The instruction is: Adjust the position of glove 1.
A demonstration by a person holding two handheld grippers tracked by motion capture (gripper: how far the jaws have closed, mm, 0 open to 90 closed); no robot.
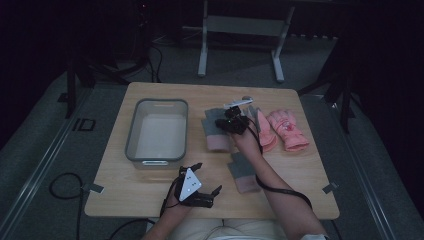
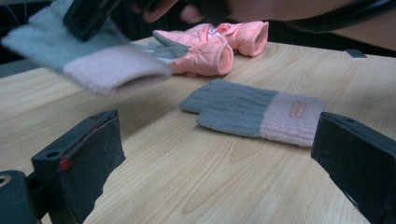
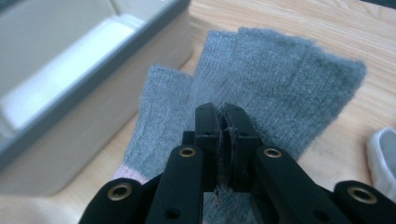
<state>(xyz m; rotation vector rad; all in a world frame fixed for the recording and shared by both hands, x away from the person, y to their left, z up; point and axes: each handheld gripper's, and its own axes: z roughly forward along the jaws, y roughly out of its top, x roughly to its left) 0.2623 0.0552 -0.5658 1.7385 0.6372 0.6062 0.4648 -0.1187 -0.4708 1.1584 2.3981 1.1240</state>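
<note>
The grey knit glove is clamped in the right gripper, beside the grey bin. The left gripper view shows it lifted off the surface; the left gripper stands apart, empty, facing the second grey glove and pink gloves.

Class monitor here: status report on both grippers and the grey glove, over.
Right gripper shut on grey knit glove, lifted beside grey bin. Left gripper open, empty. Second grey glove lies flat on table. Path unobstructed.
</note>
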